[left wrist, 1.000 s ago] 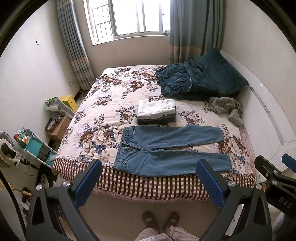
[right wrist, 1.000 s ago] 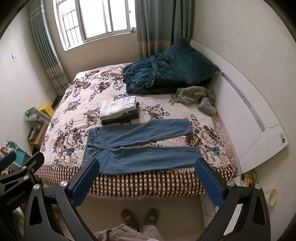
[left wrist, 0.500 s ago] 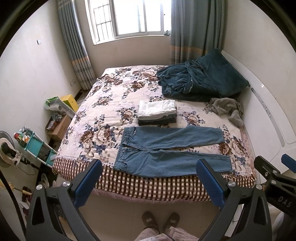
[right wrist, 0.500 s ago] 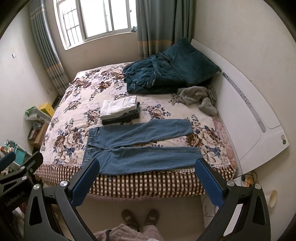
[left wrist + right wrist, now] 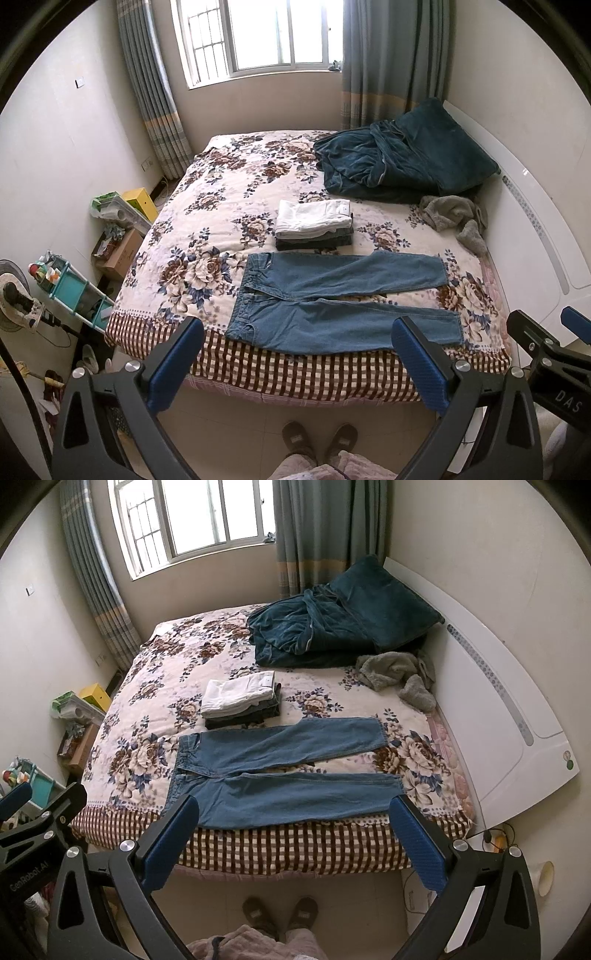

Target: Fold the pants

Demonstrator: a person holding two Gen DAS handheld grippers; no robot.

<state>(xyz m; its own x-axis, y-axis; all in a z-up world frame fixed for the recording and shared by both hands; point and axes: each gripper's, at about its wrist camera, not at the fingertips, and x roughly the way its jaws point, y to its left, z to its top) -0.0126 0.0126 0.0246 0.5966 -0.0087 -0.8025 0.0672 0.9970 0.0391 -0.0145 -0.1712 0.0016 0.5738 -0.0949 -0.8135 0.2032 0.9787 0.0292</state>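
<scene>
Nothing folded yet: the jeans (image 5: 332, 302) lie flat w/ legs apart at the bed's (image 5: 303, 373) near edge, mid frame (a folded pile (image 5: 314, 225) sits behind), both left gripper (image 5: 295, 365) & right gripper (image 5: 291, 843) wide open, holding nothing.

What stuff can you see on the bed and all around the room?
jeans: one, blue, flat at bed's near edge
folded stack: one, white on grey, behind jeans
blanket: one, teal, bed's far right
towel: one, grey, by headboard
bed: one, floral cover
window: one, far wall
curtains: two, grey-blue
yellow box: one, floor left
slippers: two, brown, floor
left gripper: blue pads, open
right gripper: blue pads, open
</scene>
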